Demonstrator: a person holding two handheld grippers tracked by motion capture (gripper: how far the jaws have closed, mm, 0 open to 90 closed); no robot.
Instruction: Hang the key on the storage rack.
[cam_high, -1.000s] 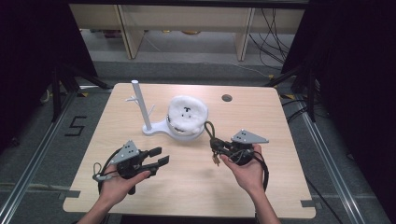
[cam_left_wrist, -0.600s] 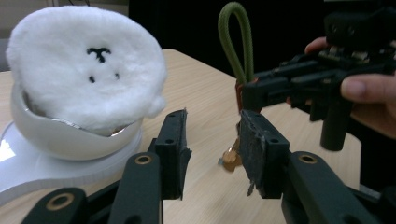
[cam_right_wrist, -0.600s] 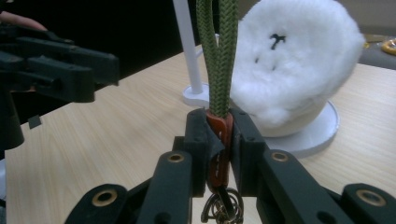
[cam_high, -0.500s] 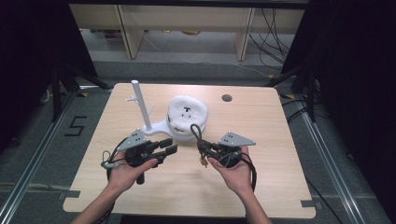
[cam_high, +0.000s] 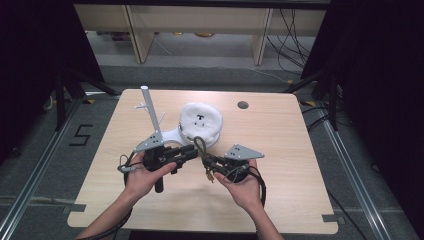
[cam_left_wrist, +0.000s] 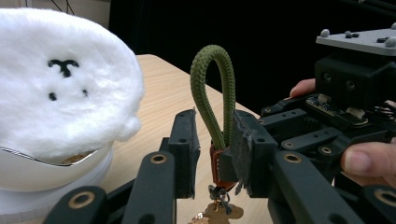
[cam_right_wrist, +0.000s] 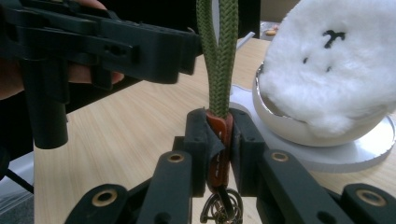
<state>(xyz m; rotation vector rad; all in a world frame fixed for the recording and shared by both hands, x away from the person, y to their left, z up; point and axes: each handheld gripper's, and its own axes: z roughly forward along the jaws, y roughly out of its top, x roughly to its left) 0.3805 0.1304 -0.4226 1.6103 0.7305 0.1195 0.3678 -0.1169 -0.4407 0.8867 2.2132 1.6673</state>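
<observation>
handover step: my right gripper (cam_right_wrist: 219, 140) clamps keychain (cam_right_wrist: 218, 70) tab; left gripper (cam_left_wrist: 212, 149) has been closing round loop, not gripping. next: pinch loop.

keys (cam_left_wrist: 215, 213) cut off at bottom edge, cord loop (cam_right_wrist: 218, 51) top cropped

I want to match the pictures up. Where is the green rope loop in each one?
High view: the green rope loop stands mid-table, between both hands.
Left gripper view: it rises in the centre, between two black jaws.
Right gripper view: it runs up from the middle to the top edge, its brown tab clamped below.
Shared landmark: the fluffy white toy beside it.
</observation>
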